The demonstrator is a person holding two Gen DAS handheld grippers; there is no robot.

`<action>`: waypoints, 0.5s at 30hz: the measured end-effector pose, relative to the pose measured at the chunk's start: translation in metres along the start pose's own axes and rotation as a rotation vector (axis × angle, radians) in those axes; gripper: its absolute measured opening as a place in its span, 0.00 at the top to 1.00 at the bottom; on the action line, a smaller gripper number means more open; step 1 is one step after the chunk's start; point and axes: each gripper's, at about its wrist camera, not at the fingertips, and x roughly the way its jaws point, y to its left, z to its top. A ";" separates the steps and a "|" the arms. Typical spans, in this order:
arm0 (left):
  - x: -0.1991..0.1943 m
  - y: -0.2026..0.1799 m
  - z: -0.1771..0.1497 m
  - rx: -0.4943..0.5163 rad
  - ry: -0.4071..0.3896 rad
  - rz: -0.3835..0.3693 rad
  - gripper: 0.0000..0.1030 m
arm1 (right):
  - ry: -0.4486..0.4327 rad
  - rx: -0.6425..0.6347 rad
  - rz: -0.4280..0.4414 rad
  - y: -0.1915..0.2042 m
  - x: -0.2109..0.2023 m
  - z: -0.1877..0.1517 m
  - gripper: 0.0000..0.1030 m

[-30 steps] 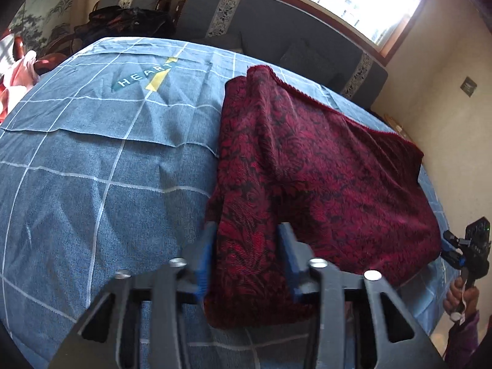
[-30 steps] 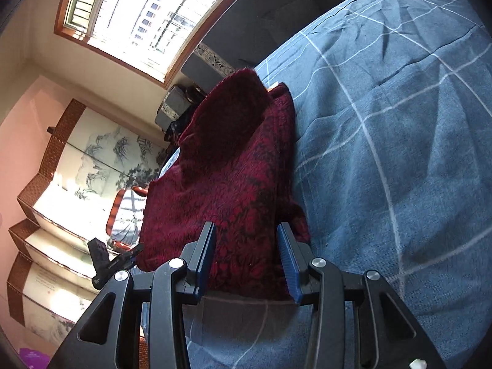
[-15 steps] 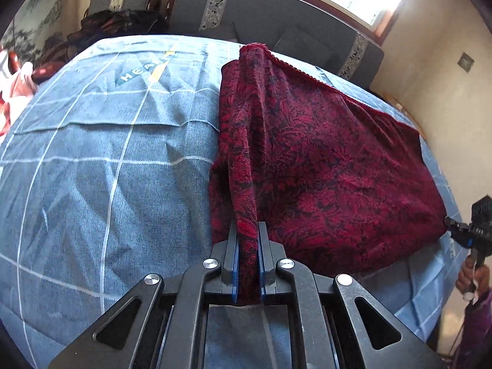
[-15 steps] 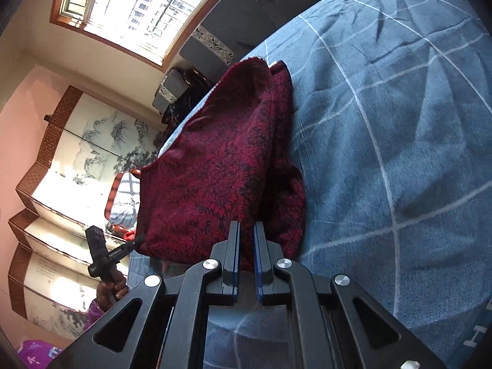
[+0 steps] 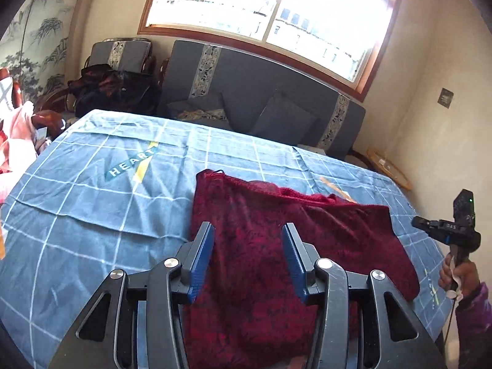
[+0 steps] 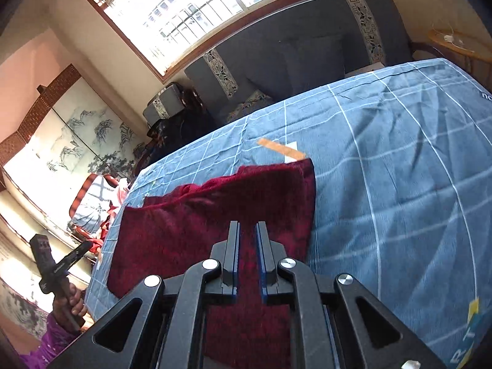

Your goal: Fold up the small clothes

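Observation:
A dark red patterned garment [image 5: 307, 233] lies folded on the blue checked bedsheet [image 5: 92, 215]. My left gripper [image 5: 249, 252] hovers over its near left part. Its jaws are opening and stand well apart, and the cloth lies below them untouched. In the right wrist view the same garment [image 6: 184, 230] runs under my right gripper [image 6: 247, 246]. Those jaws are almost closed and starting to open, with a fold of red cloth pinched in the narrow gap. A hand [image 5: 458, 276] at the right edge holds the other gripper.
An orange strip [image 6: 283, 150] lies on the sheet [image 6: 399, 184] just beyond the garment. A grey sofa [image 5: 261, 92] stands behind the bed under the window, beside a chair piled with dark clothes [image 5: 113, 89]. Pink clothes [image 5: 15, 141] sit at the left edge.
Both grippers shut on the garment's near edge, then rose and carried it over, so the garment now lies folded shorter. The left jaws have since opened off the cloth.

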 end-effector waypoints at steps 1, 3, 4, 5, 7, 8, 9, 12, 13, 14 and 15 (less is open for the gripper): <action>0.013 -0.003 0.003 0.005 0.012 -0.007 0.54 | 0.015 0.005 -0.011 -0.001 0.014 0.008 0.88; 0.039 -0.008 0.006 0.005 0.044 -0.026 0.54 | 0.049 0.030 -0.046 -0.005 0.043 0.017 0.88; 0.050 -0.009 0.008 0.003 0.052 -0.044 0.54 | 0.065 0.046 -0.040 -0.007 0.054 0.018 0.88; 0.061 -0.010 0.009 0.004 0.055 -0.059 0.54 | 0.078 0.054 -0.037 -0.007 0.064 0.018 0.88; 0.083 -0.008 0.011 0.007 0.063 -0.065 0.54 | 0.097 0.048 -0.065 -0.005 0.080 0.015 0.88; 0.093 -0.005 0.011 0.005 0.076 -0.064 0.54 | 0.105 0.051 -0.078 -0.006 0.088 0.014 0.88; 0.105 -0.001 0.011 -0.001 0.092 -0.049 0.54 | 0.108 0.058 -0.084 -0.009 0.092 0.010 0.88; 0.139 0.023 0.005 -0.054 0.176 0.024 0.54 | 0.127 0.092 -0.100 -0.017 0.105 0.004 0.93; 0.144 0.034 0.002 -0.096 0.190 0.019 0.54 | 0.127 0.104 -0.095 -0.020 0.107 0.003 0.97; 0.146 0.043 -0.001 -0.139 0.183 0.003 0.55 | 0.123 0.110 -0.091 -0.021 0.108 0.001 0.98; 0.145 0.047 -0.003 -0.157 0.167 -0.003 0.58 | 0.120 0.110 -0.089 -0.022 0.108 0.002 1.00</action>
